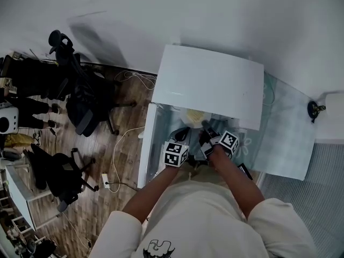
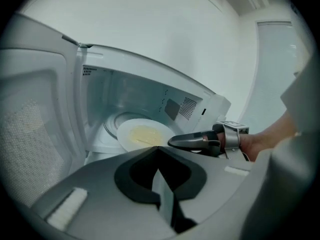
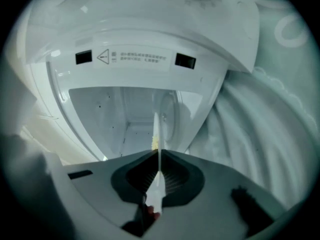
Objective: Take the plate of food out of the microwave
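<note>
The white microwave [image 1: 209, 85] stands with its door [image 1: 144, 147] swung open to the left. A white plate [image 2: 142, 134] with yellow food [image 2: 145, 133] rests at the front of the cavity, over the glass turntable [image 2: 112, 124]. My right gripper [image 3: 158, 151] is shut on the plate's [image 3: 157, 129] rim, which shows edge-on between its pads. In the left gripper view the right gripper's dark fingers [image 2: 192, 141] clamp the plate's near-right edge. My left gripper [image 2: 157, 150] hovers just before the plate, shut with nothing in it. In the head view the plate [image 1: 193, 115] peeks out above both grippers.
The microwave sits on a glass-topped table [image 1: 285, 138] with a pale cloth [image 3: 250, 119] at its right. A small dark object [image 1: 244, 170] lies near my right arm. Black office chairs [image 1: 80, 98] and cables [image 1: 121, 144] fill the wooden floor at left.
</note>
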